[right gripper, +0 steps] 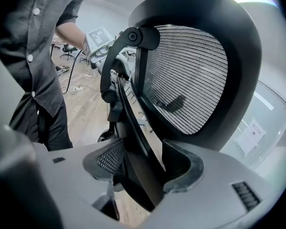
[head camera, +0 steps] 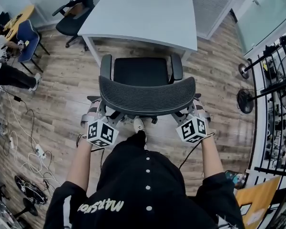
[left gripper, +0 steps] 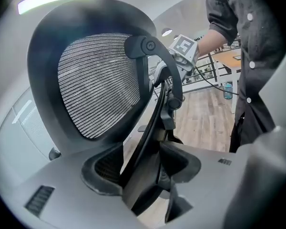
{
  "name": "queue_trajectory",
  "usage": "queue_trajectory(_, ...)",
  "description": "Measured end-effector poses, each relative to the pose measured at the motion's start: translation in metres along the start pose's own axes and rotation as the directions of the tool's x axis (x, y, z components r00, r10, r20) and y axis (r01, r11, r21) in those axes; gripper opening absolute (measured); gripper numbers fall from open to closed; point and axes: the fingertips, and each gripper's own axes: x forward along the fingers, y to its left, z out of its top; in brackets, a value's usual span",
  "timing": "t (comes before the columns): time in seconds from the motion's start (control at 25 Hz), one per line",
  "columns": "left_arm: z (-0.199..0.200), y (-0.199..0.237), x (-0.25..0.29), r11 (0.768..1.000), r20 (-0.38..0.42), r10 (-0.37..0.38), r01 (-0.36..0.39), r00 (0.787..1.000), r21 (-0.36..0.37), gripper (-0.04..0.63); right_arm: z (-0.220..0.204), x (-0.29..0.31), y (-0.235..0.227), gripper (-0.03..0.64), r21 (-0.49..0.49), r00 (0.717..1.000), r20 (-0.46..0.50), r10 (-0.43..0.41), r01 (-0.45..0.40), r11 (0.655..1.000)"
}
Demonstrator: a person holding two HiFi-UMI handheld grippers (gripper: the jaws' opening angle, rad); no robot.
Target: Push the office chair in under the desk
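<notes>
Grey-bodied, my left gripper (left gripper: 143,171) pinches a black strut behind the backrest of the office chair (head camera: 147,97). My right gripper (right gripper: 140,168) pinches the matching strut on the other side. Chair stands on the wood floor (head camera: 62,94), backrest toward me, seat front close to the white desk's (head camera: 143,13) near edge.

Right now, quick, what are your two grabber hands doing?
Left gripper: closed on the office chair's back frame.
Right gripper: closed on the office chair's back frame too.
</notes>
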Motion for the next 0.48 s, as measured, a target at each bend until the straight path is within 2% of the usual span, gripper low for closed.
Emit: queue_trajectory(0.48, -0.002, 0.023, 0.021, 1.0, 0.005, 0.002, -0.002, 1.0, 0.002, 0.253, -0.003, 0.019, -0.023, 0.268, -0.005, 1.0, 0.004, -0.005, 0.005, 1.0)
